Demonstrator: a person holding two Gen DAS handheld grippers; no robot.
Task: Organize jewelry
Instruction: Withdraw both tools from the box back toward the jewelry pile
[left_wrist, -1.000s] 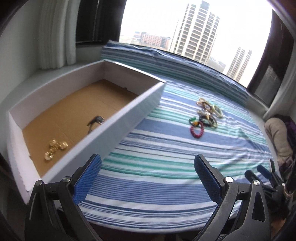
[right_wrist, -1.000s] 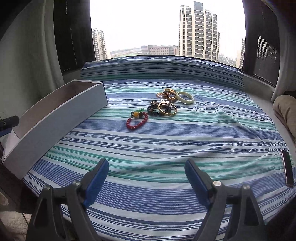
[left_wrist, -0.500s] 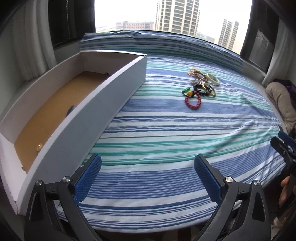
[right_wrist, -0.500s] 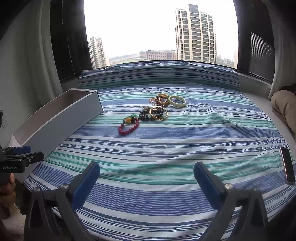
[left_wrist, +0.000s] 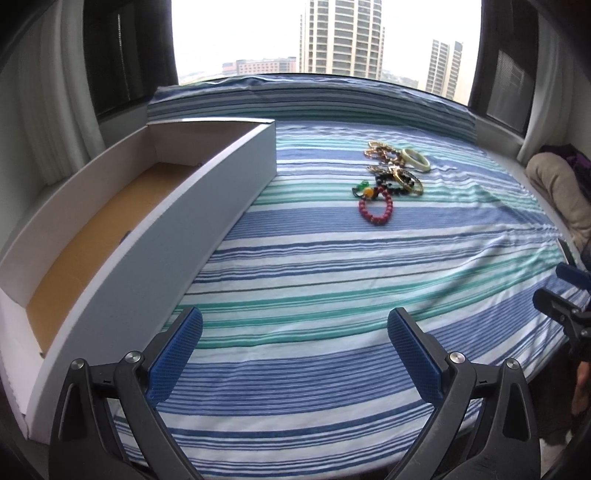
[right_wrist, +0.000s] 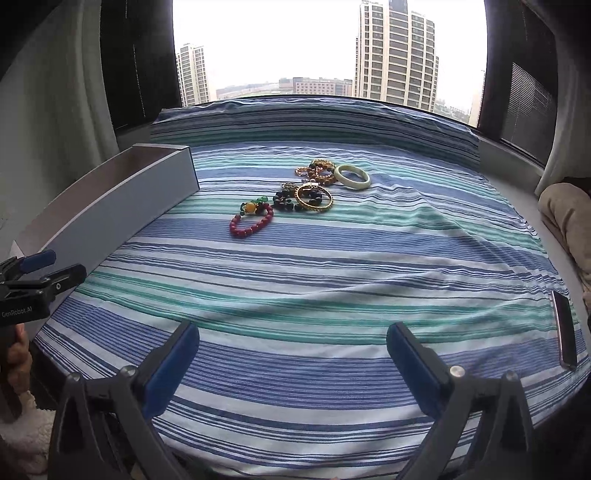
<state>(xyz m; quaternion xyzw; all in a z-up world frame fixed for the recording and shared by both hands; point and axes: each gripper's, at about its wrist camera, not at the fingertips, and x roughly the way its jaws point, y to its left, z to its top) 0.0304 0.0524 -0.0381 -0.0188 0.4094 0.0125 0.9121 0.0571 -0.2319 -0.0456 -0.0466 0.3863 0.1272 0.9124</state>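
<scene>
While both grippers hang over the near edge of the striped bedsheet, neither holds anything: the left gripper has its blue pads spread wide over bare cloth, and the right gripper likewise stands fully released, its jaws having just been opening with nothing between them. Taking the white box as landmark: it lies along the left side of the sheet, and the jewelry pile lies on the sheet to its right, well apart from it and far beyond both sets of pads. Nearest in the pile is a red bead bracelet, touching a small green and yellow piece; beyond these sit dark beads with a gold bangle, then brown-gold bead strands and, farthest from the box, a pale jade bangle. Left wrist view only: the inside of the box, with its brown cardboard floor and white inner walls; any contents are hidden behind the near wall. Right wrist view only: the outer grey-white face of the box with the interior out of sight, a dark phone at the right edge of the sheet, far from the box, and the left gripper seen from the side at the near end of the box, with a hand below it. The left wrist view in turn catches the right gripper at the frame's right margin. Both views show towers through the window beyond the bed.
</scene>
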